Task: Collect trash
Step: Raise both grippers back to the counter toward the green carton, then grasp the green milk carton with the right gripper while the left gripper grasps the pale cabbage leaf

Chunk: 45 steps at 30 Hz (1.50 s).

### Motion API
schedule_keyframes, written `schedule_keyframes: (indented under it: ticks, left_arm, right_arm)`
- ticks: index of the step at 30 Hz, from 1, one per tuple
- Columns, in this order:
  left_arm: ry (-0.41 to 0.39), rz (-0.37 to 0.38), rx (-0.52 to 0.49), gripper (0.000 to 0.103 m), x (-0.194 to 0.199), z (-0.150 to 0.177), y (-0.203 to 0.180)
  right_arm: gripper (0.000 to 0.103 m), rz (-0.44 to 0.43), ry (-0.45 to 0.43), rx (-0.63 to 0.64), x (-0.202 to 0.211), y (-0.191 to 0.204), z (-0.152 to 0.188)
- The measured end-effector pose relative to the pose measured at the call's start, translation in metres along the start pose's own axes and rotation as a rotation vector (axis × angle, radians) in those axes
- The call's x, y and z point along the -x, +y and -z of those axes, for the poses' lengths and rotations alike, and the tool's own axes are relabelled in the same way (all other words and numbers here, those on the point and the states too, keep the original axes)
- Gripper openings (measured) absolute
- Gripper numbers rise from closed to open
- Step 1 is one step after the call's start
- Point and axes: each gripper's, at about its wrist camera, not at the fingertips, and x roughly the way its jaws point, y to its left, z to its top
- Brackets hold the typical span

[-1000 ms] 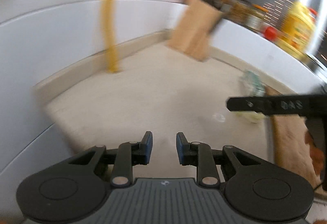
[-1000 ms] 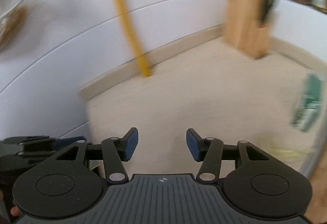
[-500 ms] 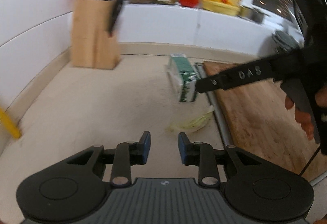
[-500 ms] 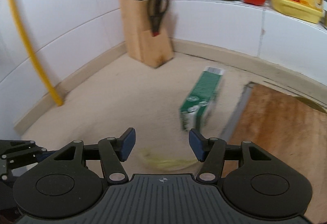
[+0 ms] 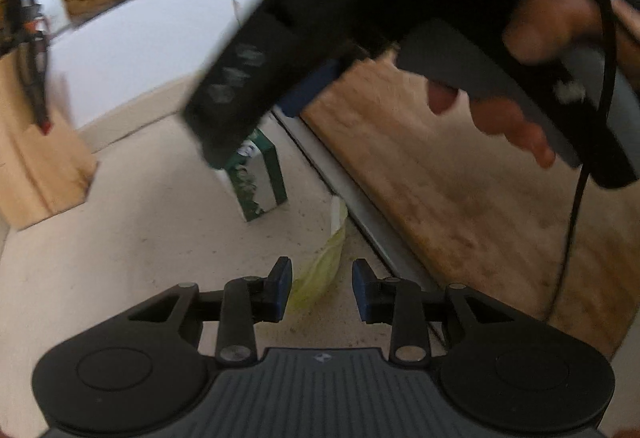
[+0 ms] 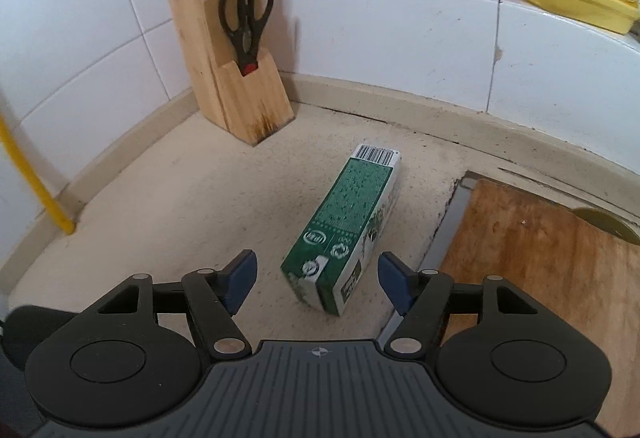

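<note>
Since half a second ago we have brought our right gripper [image 6: 318,280] down toward the green carton [image 6: 347,228], which now lies on its side on the counter [image 6: 168,190] with its near end between our wide-apart jaws, touching neither pad, just beside the wooden cutting board [image 6: 540,258]. Our left gripper [image 5: 322,288] has dropped low over the pale cabbage leaf [image 5: 326,254], jaws apart, the leaf's near end lying between them along the board's left edge. Back in the counter's corner stands the knife block [image 6: 234,78], well apart from the carton.
</note>
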Motion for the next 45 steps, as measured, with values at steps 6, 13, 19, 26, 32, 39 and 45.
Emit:
schedule_keyframes:
  ticks: [6, 13, 19, 26, 32, 39, 45]
  left_arm:
    - [0.016, 0.008, 0.102, 0.029, -0.012, -0.003, 0.02]
    - [0.035, -0.009, 0.189, 0.007, 0.006, 0.01, 0.021]
    - [0.025, -0.02, 0.277, 0.007, 0.046, 0.035, 0.023]
    - [0.027, -0.086, 0.305, 0.026, 0.062, 0.051, 0.022]
    - [0.008, -0.103, 0.243, 0.051, 0.054, 0.039, 0.019]
    - [0.043, -0.166, 0.356, 0.032, 0.04, 0.039, 0.027]
    - [0.06, -0.191, 0.433, 0.004, 0.039, 0.044, 0.03]
  right_arm:
    - [0.072, -0.019, 0.045, -0.009, -0.028, -0.006, -0.007]
    - [0.051, -0.003, 0.054, 0.027, -0.036, 0.0, -0.008]
    - [0.048, -0.058, 0.08, 0.103, -0.019, 0.02, 0.009]
    - [0.054, -0.094, 0.096, 0.172, -0.006, 0.044, 0.03]
    - [0.085, -0.067, 0.048, 0.218, 0.001, 0.05, 0.022]
    - [0.082, -0.081, 0.075, 0.226, -0.016, 0.056, 0.022]
    - [0.053, -0.067, 0.12, 0.235, -0.032, 0.059, 0.024]
